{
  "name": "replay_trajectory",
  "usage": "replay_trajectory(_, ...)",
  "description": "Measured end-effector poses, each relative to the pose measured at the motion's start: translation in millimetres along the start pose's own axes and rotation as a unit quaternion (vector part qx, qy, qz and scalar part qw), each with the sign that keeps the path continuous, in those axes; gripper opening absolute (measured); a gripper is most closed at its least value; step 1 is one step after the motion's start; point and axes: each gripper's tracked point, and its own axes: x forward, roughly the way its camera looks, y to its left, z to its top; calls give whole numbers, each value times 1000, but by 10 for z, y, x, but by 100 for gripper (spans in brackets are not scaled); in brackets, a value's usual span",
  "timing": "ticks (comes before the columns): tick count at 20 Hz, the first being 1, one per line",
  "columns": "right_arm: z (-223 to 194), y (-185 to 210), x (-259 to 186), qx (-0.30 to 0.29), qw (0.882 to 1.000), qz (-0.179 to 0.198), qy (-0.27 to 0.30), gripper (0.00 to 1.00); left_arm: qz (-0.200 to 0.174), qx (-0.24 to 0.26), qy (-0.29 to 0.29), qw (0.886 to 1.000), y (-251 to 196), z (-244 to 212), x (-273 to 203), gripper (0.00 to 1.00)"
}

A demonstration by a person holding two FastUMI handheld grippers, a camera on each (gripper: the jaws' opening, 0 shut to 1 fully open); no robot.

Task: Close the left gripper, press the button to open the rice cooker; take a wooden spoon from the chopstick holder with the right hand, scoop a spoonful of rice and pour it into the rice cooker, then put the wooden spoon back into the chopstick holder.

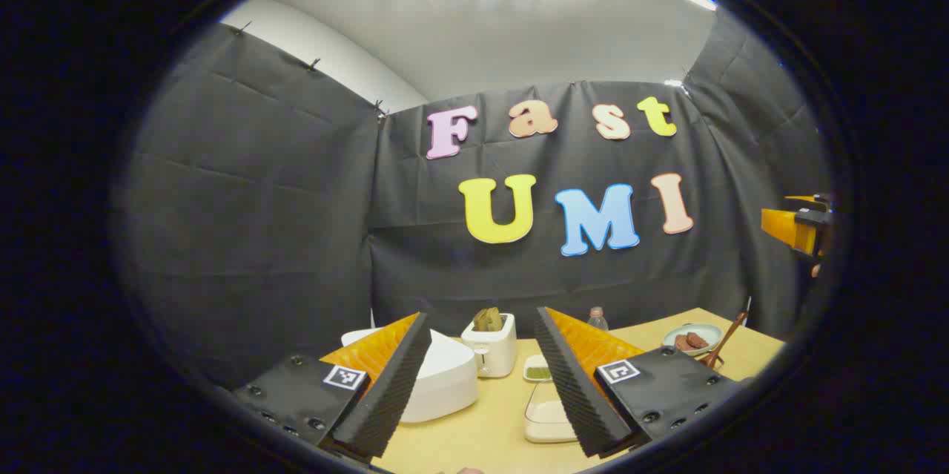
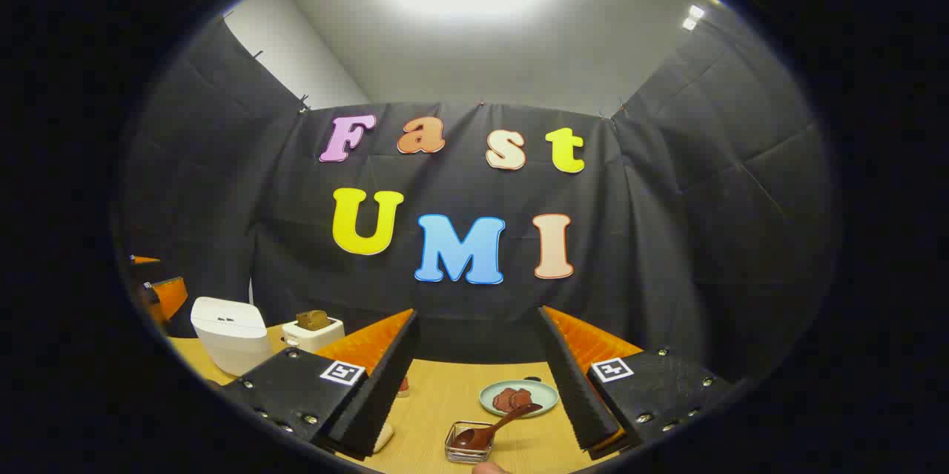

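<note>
Left gripper view: left tool held above the tabletop, released, fingers spread wide with nothing between them. Past the left finger, rice cooker standing white on the tabletop, lid down. Just behind it, toaster with bread in the slot. Between the fingers, small dish with something green, and in front of it a clear container, contents hard to tell. Behind the right finger, bottle by the cloth wall. Farther right, plate with reddish-brown pieces, and near it a spoon handle leaning up. At the far right edge, right tool held high, partly cut off.

Right gripper view: right tool also released, fingers wide apart, empty, above the tabletop. Between the fingers, holder low on the tabletop with the spoon resting in it, bowl down, handle slanting up to the right. Just behind, plate with brown pieces. Well to the left, rice cooker, lid closed, with toaster beside it. At the far left edge, left tool, state impossible to tell from here.
</note>
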Motion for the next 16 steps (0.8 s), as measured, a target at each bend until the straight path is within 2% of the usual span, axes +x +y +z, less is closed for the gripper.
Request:
replay_trajectory(7, -5, 35, -60, 1, 1000, 8, 1, 95, 8, -11, -12, 1000, 62, 191, 4, 91)
replay_trajectory(8, -20, 48, -72, 2, 1000, 9, 2, 95, 10, -10, -12, 1000, 81, 184, 3, 98)
replay_trajectory(13, -37, 38, -118, 12, 1000, 5, 4, 95, 13, 3, -12, 1000, 90, 184, -39, 98)
replay_trajectory(14, -33, 29, -131, 13, 1000, 3, 4, 95, 13, 4, -14, 1000, 91, 204, -37, 91)
replay_trajectory(15, -27, 14, -150, 15, 1000, 1, 3, 95, 13, 4, -15, 1000, 99, 220, -38, 91)
replay_trajectory(16, -17, 10, -163, 17, 1000, 0, 2, 95, 14, 3, -16, 1000, 104, 222, -47, 98)
